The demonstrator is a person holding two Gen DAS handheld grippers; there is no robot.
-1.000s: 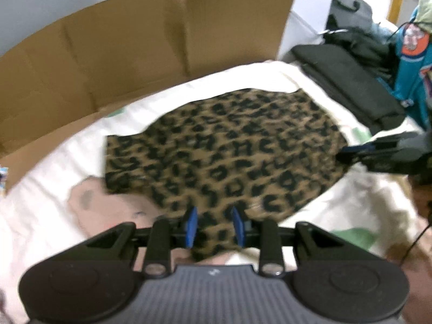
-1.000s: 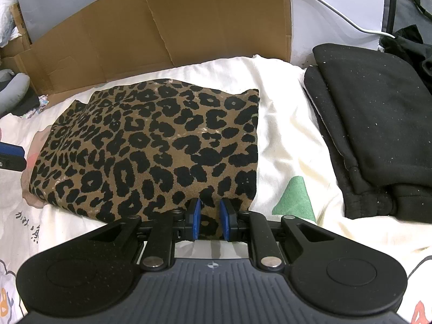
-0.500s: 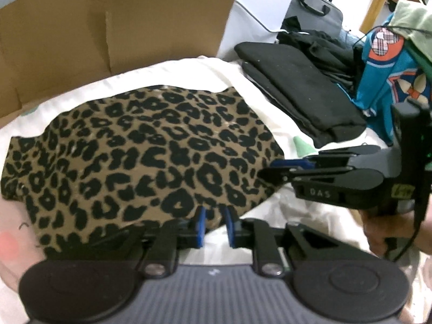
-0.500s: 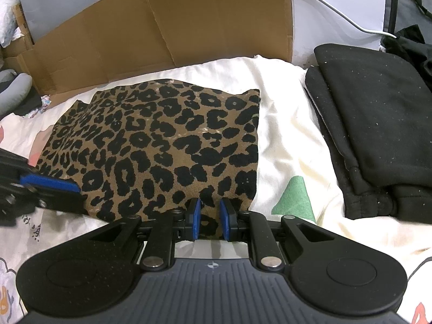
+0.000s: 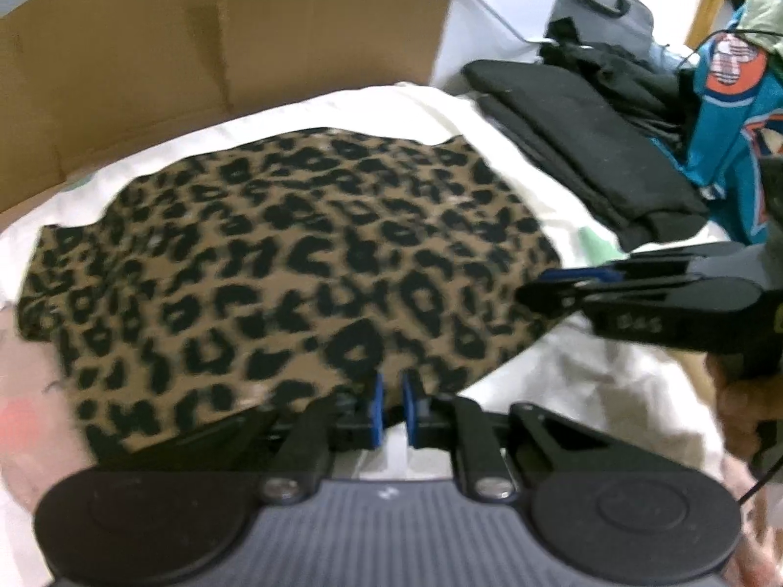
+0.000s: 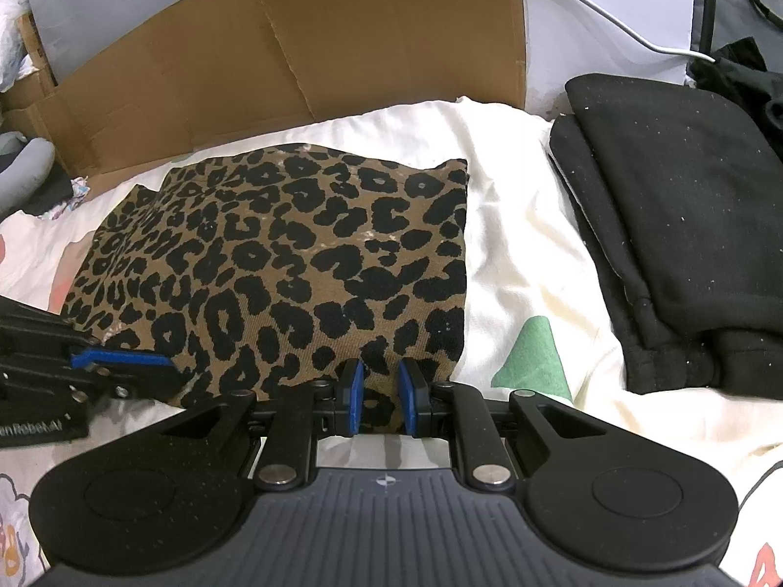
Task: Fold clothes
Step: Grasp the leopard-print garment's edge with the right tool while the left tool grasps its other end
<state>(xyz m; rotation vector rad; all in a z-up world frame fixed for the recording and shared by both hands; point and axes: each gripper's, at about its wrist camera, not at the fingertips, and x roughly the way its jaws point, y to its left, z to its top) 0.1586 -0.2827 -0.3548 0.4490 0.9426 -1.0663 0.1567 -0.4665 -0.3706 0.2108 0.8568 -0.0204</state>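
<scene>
A folded leopard-print garment (image 5: 303, 264) (image 6: 293, 264) lies flat on the white printed sheet (image 6: 514, 244). My right gripper (image 6: 380, 398) is shut on its near right hem, and the fabric puckers between the blue pads. In the left wrist view that gripper (image 5: 553, 288) reaches in from the right, held by a hand (image 5: 744, 406). My left gripper (image 5: 391, 408) sits at the garment's near edge, its jaws closing with the hem between the tips. Seen from the right wrist, the left gripper (image 6: 166, 374) touches the near left edge.
A sheet of cardboard (image 6: 293, 49) stands behind the sheet. Folded black clothes (image 6: 685, 220) (image 5: 587, 146) lie stacked to the right, with a teal garment (image 5: 734, 122) beyond them. A green triangle print (image 6: 533, 352) marks the sheet beside the right gripper.
The left gripper slid right along the garment's near edge and sank to it, its jaws narrowing. In the right wrist view it came in from the left. The right gripper stayed put.
</scene>
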